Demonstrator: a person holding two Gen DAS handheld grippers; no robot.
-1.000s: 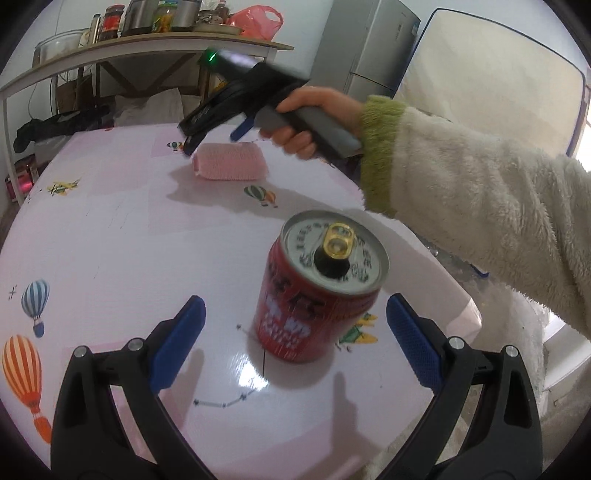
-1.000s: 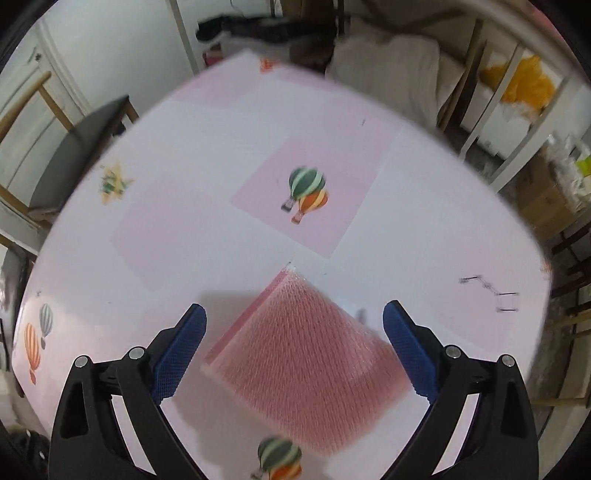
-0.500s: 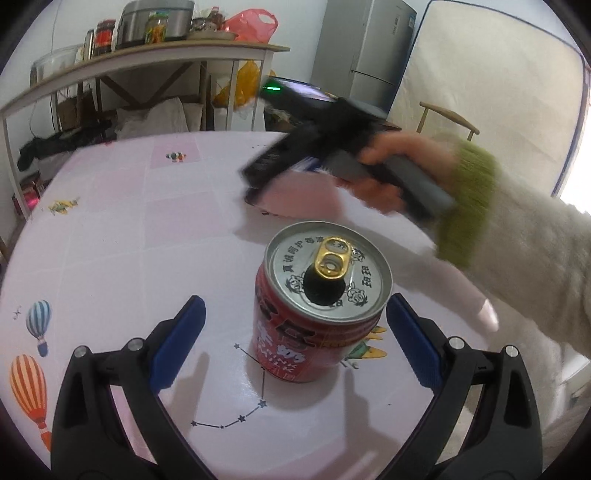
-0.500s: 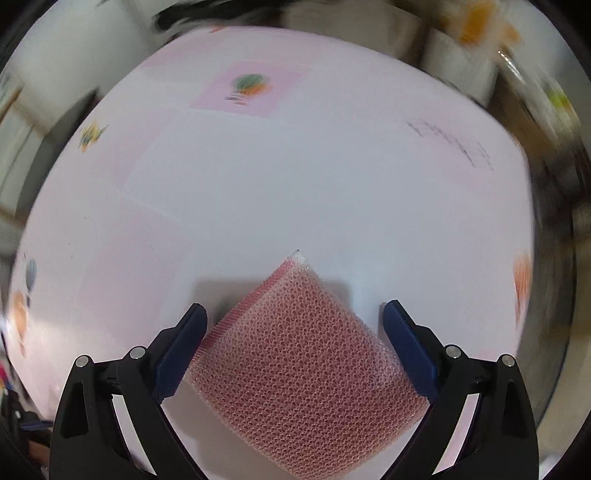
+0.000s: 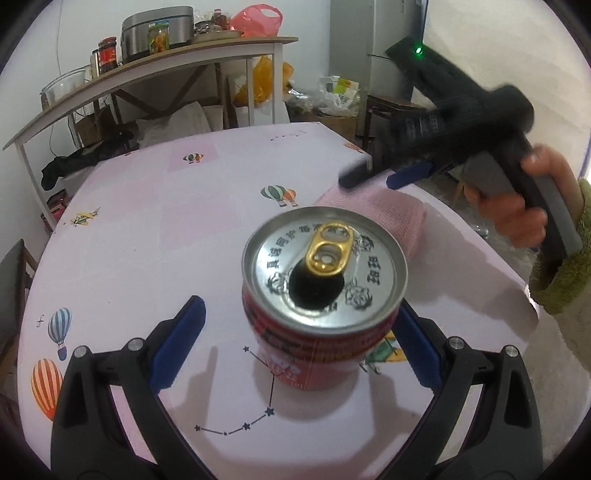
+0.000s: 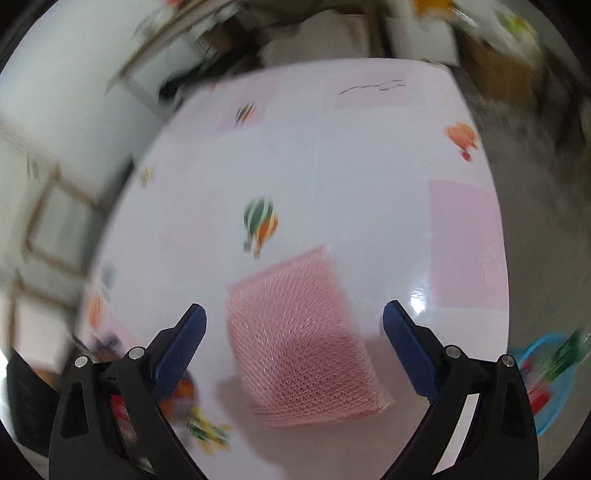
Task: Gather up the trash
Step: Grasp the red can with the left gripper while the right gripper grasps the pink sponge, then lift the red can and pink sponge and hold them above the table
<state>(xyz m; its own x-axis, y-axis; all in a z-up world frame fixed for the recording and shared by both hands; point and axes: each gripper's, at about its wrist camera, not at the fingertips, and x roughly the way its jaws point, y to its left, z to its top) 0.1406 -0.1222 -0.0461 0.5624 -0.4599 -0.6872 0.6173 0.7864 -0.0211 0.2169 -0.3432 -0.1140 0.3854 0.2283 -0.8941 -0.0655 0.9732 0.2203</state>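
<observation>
An opened red drink can [image 5: 321, 295] stands upright on the pink table [image 5: 147, 229]. My left gripper [image 5: 295, 343] is open, and the can sits between its blue pads without visible contact. A pink foam net sleeve [image 6: 303, 347] lies flat on the table; it also shows behind the can in the left wrist view [image 5: 384, 214]. My right gripper [image 6: 293, 343] is open and hovers over the sleeve, which lies between its fingers. The right gripper also shows in the left wrist view [image 5: 384, 175], held by a hand in a fleece sleeve.
The table edge [image 5: 480, 251] runs close on the right. A blue basket [image 6: 546, 373] with coloured items sits past the table edge in the blurred right wrist view. A shelf with jars and a cooker [image 5: 155, 33] and bags of clutter stand behind the table.
My left gripper has come closer around the can. The right gripper has swung to the right side of the table, turning over the pink sleeve; its view is motion-blurred.
</observation>
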